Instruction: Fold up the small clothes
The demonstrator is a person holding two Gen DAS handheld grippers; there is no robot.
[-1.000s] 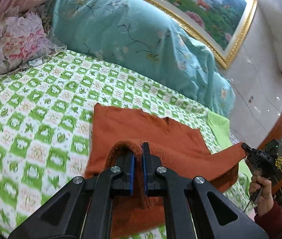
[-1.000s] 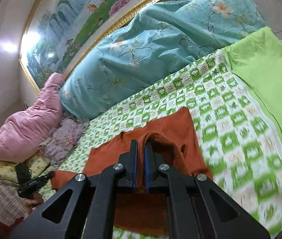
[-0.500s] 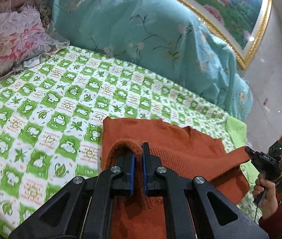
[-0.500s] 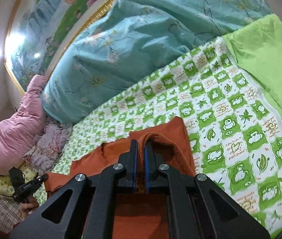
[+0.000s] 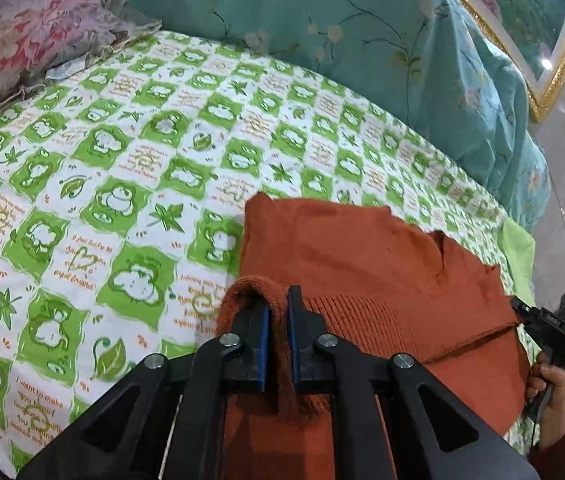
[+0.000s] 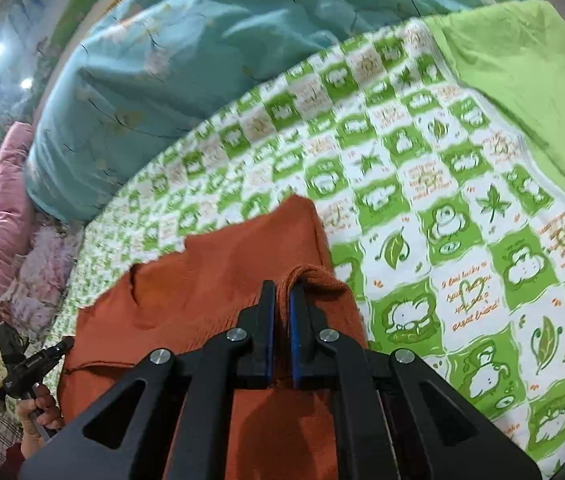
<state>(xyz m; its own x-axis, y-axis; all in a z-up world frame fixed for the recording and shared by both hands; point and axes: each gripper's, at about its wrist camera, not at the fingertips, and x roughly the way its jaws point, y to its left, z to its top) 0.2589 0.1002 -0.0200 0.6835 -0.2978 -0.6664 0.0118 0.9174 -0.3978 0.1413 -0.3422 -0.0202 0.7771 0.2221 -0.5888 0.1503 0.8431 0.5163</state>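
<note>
A rust-orange knitted garment [image 5: 346, 256] lies on the green-and-white checked bedsheet [image 5: 114, 160]. My left gripper [image 5: 278, 300] is shut on its ribbed edge at the left side, lifted a little and folded over the lower layer. My right gripper [image 6: 281, 292] is shut on the same edge of the garment [image 6: 234, 264] at the right side. Each gripper shows small in the other's view: the right one [image 5: 522, 308] and the left one [image 6: 64, 346], both at the cloth's corners. The cloth under the fingers is hidden.
A teal floral duvet [image 5: 382, 52] is heaped along the back of the bed. Floral and pink pillows [image 5: 34, 28] lie at the left. A plain lime-green cloth [image 6: 522, 80] lies at the right. A gold-framed painting [image 5: 550, 56] hangs behind.
Both grippers have carried the gripped edge forward and lower over the garment, towards its far edge. The sheet now looks closer. Both stay shut on the cloth.
</note>
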